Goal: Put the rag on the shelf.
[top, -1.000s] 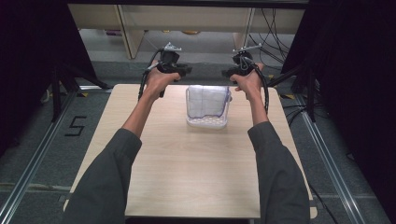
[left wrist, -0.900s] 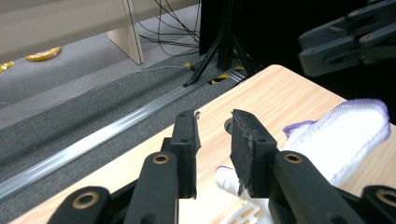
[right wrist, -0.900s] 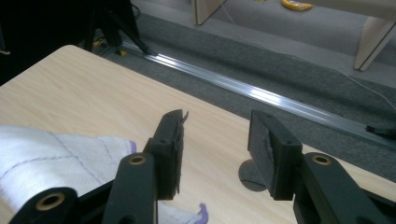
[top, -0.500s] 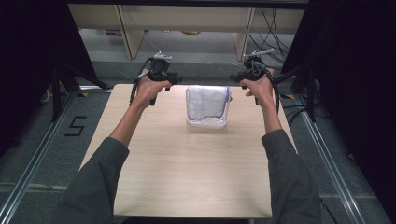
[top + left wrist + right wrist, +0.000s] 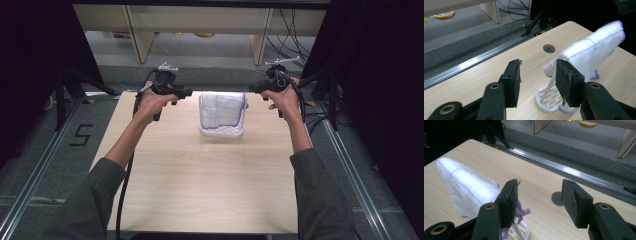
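Note:
A white cloth (image 5: 222, 109) with purple stitching hangs draped over a white slotted rack (image 5: 222, 132) at the far middle of the wooden table (image 5: 200, 190). My left gripper (image 5: 186, 93) is level with the cloth, a little to its left and apart from it. Its jaws have just been opening and nothing is between them. In the left gripper view the cloth (image 5: 594, 47) and rack base (image 5: 549, 98) lie beyond the right jaw of the left gripper (image 5: 538, 68). My right gripper (image 5: 254, 90) is off the cloth's right side. Its jaws have likewise been opening and are empty. The right gripper view has the cloth (image 5: 466, 185) left of the right gripper (image 5: 540, 192).
A round cable hole (image 5: 549, 48) is cut in the table near its far edge. Beyond that edge run a metal floor rail (image 5: 574, 171), shelf legs (image 5: 137, 35) and loose cables (image 5: 295, 30). Black curtains flank both sides. A "5" mark (image 5: 82, 135) is on the floor at left.
Both hands have drawn apart from the cloth, the left one leftward and the right one rightward. The cloth stays draped on the rack.

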### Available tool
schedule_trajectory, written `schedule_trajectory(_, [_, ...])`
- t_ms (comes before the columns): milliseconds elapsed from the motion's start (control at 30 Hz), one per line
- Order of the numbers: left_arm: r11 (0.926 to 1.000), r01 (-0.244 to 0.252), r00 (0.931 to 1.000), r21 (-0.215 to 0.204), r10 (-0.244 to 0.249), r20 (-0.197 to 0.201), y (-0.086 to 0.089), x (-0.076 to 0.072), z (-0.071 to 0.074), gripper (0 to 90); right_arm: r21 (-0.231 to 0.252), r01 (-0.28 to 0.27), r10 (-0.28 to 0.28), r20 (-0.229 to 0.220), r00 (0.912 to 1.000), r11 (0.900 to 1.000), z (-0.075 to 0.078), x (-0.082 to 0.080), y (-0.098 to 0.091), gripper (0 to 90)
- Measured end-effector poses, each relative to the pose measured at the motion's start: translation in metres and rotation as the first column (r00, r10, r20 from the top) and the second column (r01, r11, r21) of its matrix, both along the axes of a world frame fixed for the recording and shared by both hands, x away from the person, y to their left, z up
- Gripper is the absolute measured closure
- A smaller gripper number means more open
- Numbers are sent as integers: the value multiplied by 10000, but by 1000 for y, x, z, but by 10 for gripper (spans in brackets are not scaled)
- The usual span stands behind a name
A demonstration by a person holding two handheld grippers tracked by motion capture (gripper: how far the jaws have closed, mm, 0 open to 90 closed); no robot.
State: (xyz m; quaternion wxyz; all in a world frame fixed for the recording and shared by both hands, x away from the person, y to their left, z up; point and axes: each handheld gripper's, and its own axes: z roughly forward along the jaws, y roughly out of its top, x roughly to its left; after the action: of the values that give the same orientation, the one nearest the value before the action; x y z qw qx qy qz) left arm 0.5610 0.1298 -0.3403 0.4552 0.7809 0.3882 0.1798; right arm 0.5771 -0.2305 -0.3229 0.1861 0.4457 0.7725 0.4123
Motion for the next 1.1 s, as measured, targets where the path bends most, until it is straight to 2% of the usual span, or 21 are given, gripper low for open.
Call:
schedule_trajectory(33, [10000,-21,10000,13,21,6,1,-3,-1,532,-162,2,-2,-1,10000,9999,2,-5,-2,472])
schedule_trajectory(133, [10000,-15,10000,-81,15,-65,5,-11,-3,520,-32,-69,69,80,9999,10000,2,-11,-4,460])
schedule_trajectory(200, [9993,48,9999,-371,-53,-132,8,-16,-5,502,-35,-140,141,208,9997,9999,2,-15,-7,442])
schedule_trajectory(267, [9977,-53,9999,-682,41,-167,9,-22,-7,488,135,-199,197,82,9998,9997,2,-20,-8,432])
schedule_trajectory(333, [9979,12,9998,-647,-24,-185,10,-27,-9,470,156,-197,197,25,9998,9997,1,-24,-11,423])
schedule_trajectory(367, [9985,151,9996,-534,-164,-240,11,-29,-10,462,11,-257,257,176,9995,9997,0,-26,-13,419])
schedule_trajectory(400, [9982,37,9998,-601,-50,-206,10,-33,-11,448,125,-229,226,178,9996,9997,0,-29,-13,416])
schedule_trajectory(500, [9974,246,9991,-681,-269,-322,12,-42,-13,414,107,-305,304,67,9995,9995,-1,-36,-15,393])
schedule_trajectory(533, [9971,290,9990,-705,-313,-323,13,-45,-13,405,123,-350,348,174,9992,9993,-2,-39,-16,394])
schedule_trajectory(600, [9967,135,9996,-806,-155,-246,14,-52,-15,388,219,-332,329,141,9994,9992,-3,-45,-17,389])
schedule_trajectory(667, [9971,177,9993,-737,-201,-314,15,-55,-17,386,59,-545,543,310,9980,9985,-4,-45,-19,387])
schedule_trajectory(700, [9963,162,9992,-839,-192,-349,15,-57,-18,385,77,-396,396,100,9992,9992,-4,-49,-18,378])
schedule_trajectory(800, [9971,240,9991,-722,-265,-338,18,-62,-21,381,254,-447,445,75,9990,9987,-4,-55,-16,379])
schedule_trajectory(833, [9958,249,9991,-877,-279,-334,17,-64,-22,381,253,-531,527,183,9984,9983,-5,-55,-16,378])
schedule_trajectory(867, [9965,346,9987,-764,-374,-350,18,-65,-23,381,140,-542,540,159,9984,9984,-4,-58,-16,378])
schedule_trajectory(900, [9962,270,9989,-826,-301,-369,17,-68,-24,381,152,-643,638,277,9976,9978,-4,-58,-15,378])
schedule_trajectory(967, [9962,313,9988,-818,-343,-356,17,-70,-26,378,246,-600,594,235,9980,9979,-4,-62,-13,377])
schedule_trajectory(1000, [9966,381,9984,-737,-412,-400,18,-72,-26,378,85,-665,663,279,9974,9977,-4,-64,-13,377])
schedule_trajectory(1033, [9961,319,9988,-825,-347,-331,17,-73,-28,378,188,-607,601,287,9978,9980,-5,-65,-11,376])
schedule_trajectory(1067, [9959,382,9985,-825,-414,-368,18,-75,-29,378,81,-718,717,215,9972,9974,-5,-66,-11,373])
schedule_trajectory(1100, [9965,417,9984,-727,-444,-353,18,-77,-29,378,137,-753,750,257,9969,9971,-6,-68,-10,374])
